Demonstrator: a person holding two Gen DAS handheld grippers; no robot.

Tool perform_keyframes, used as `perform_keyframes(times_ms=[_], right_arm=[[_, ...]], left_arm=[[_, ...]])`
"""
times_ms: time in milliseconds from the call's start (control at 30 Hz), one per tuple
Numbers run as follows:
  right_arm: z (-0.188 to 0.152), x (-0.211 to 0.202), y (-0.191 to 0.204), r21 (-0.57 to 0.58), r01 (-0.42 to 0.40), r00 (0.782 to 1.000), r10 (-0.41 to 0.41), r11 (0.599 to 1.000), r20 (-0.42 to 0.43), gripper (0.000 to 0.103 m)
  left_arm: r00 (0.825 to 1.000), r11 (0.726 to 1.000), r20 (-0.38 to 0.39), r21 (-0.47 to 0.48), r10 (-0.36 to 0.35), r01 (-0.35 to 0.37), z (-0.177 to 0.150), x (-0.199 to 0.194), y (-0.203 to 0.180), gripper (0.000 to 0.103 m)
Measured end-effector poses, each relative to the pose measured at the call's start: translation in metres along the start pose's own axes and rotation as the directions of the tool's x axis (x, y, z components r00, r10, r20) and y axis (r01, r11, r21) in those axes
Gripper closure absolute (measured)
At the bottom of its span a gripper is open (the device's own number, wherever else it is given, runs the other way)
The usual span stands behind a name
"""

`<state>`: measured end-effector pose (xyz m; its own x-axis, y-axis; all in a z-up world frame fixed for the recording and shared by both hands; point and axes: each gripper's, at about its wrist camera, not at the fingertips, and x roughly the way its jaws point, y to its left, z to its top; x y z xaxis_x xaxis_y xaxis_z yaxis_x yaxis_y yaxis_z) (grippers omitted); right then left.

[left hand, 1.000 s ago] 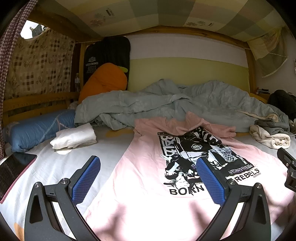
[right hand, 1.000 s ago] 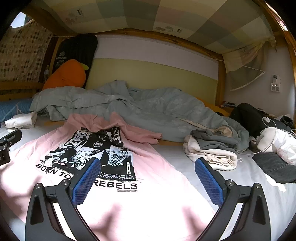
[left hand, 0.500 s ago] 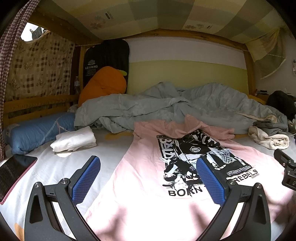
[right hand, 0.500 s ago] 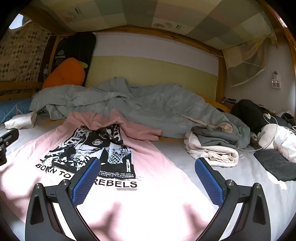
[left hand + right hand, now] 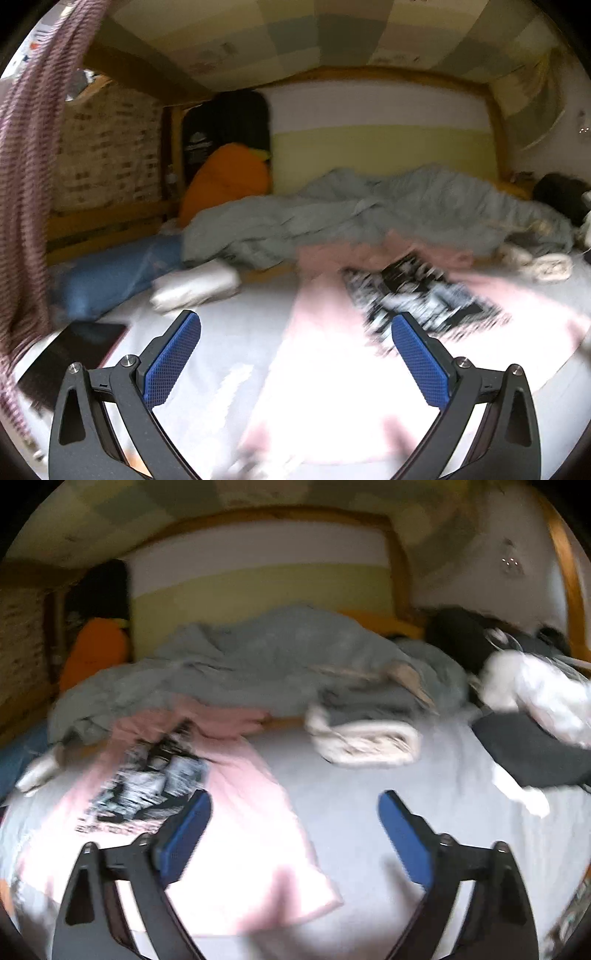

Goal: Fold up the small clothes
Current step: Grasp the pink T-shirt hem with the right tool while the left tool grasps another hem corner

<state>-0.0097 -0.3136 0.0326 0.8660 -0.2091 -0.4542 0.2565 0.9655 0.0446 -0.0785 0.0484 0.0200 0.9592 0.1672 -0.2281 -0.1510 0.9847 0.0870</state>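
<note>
A pink T-shirt (image 5: 332,354) with a black-and-white print lies flat on the white bed sheet (image 5: 229,325); its top edge is bunched near the grey duvet. My left gripper (image 5: 295,350) hovers above the shirt's left half, open, nothing between its blue pads. In the right wrist view the same pink T-shirt (image 5: 236,834) spreads to the left, its lower right corner near the frame's middle. My right gripper (image 5: 295,834) hangs over that right edge with its jaws closing and nothing between them. Both views are blurred by motion.
A rumpled grey duvet (image 5: 369,214) fills the back of the bed. A folded white garment (image 5: 195,284), a blue pillow (image 5: 110,273) and a dark tablet (image 5: 74,354) lie left. Folded beige and grey clothes (image 5: 365,734), a dark cloth (image 5: 528,749) and a white garment (image 5: 539,694) lie right.
Both grippers have pulled back and up from the shirt, so more of the bed shows. The right gripper's view has rolled and its jaws have narrowed a little. The shirt has not moved.
</note>
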Motion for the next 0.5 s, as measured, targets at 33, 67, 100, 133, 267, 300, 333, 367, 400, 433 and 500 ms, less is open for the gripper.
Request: perform_keyframes(times_ms=[33,67,100,133,267,300,333,367,400,433,500], right_arm=[[-0.004,-0.001,-0.004,-0.008,0.058,0.998,-0.058,0.998,0.012,0.017],[-0.008,-0.001,-0.006,-0.012,0.094,0.995,-0.094,0.996,0.023,0.017],[-0.014,0.001,-0.008,-0.008,0.123,0.992,-0.123,0.992,0.016,0.018],[-0.019,0.004,-0.011,0.012,0.103,0.994,-0.103,0.995,-0.021,0.025],[-0.046,0.017,-0.029,0.139,-0.010,0.986,0.034,0.990,-0.165,0.050],[-0.053,0.021,-0.034,0.161,0.003,0.980,0.030,0.987,-0.198,0.055],[-0.057,0.025,-0.039,0.189,0.003,0.973,0.041,0.982,-0.226,0.064],[-0.058,0.029,-0.045,0.222,-0.014,0.968,0.069,0.975,-0.243,0.069],[-0.059,0.031,-0.050,0.262,-0.046,0.961,0.114,0.964,-0.251,0.069],[-0.060,0.032,-0.053,0.291,-0.071,0.954,0.150,0.954,-0.258,0.069],[-0.062,0.037,-0.056,0.330,-0.110,0.939,0.207,0.937,-0.275,0.069]], left_arm=[[0.999,1.000,-0.017,-0.008,0.030,-0.030,-0.009,0.000,0.004,0.000],[0.998,0.998,-0.038,-0.010,0.055,-0.055,-0.015,0.003,0.007,0.000],[0.996,0.997,-0.060,-0.012,0.072,-0.073,-0.020,0.008,0.008,0.000],[0.993,0.996,-0.085,-0.019,0.085,-0.087,-0.022,0.012,0.010,0.000],[0.990,0.995,-0.119,-0.056,0.072,-0.080,-0.031,0.016,0.017,0.000],[0.989,0.994,-0.131,-0.068,0.076,-0.086,-0.035,0.018,0.020,0.000],[0.987,0.992,-0.148,-0.093,0.066,-0.080,-0.037,0.019,0.024,0.000],[0.986,0.990,-0.161,-0.123,0.047,-0.067,-0.039,0.021,0.027,0.000],[0.983,0.987,-0.178,-0.149,0.034,-0.061,-0.042,0.024,0.029,0.001],[0.982,0.985,-0.189,-0.164,0.027,-0.059,-0.045,0.025,0.032,0.008],[0.975,0.979,-0.220,-0.203,-0.020,-0.026,-0.050,0.030,0.036,0.019]])
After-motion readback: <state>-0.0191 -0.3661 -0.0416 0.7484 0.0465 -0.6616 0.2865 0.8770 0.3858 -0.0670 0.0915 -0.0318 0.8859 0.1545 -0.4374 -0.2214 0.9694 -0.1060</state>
